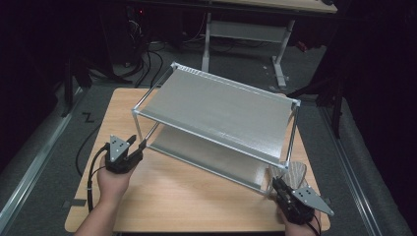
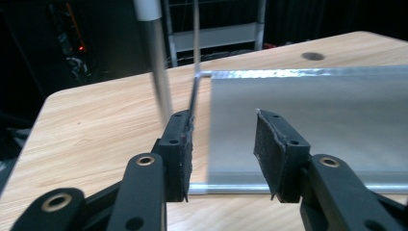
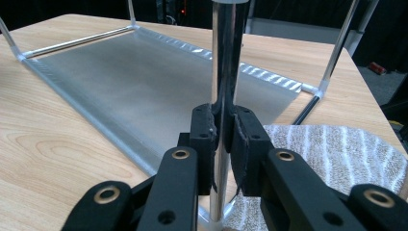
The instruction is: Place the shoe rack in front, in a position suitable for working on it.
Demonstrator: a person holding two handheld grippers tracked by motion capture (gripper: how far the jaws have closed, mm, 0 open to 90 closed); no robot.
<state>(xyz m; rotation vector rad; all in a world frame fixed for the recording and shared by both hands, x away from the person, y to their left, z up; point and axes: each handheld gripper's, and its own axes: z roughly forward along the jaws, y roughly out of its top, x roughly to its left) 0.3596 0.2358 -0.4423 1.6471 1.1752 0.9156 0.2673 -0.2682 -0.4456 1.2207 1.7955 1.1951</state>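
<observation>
Your right gripper [image 3: 222,139] is clamped on the near corner post [image 3: 226,57] of the shelf rack [image 1: 216,105] (standing mid-table); your left gripper [image 2: 222,144] has its jaws apart at the rack's opposite corner, gripping nothing.

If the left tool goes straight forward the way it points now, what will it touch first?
Probably the lower shelf of the metal rack: the open left tool looks along that grey sheet, whose front edge lies just ahead between the jaws. The rack's corner post stands beside the left jaw; depth is hard to judge.
</observation>
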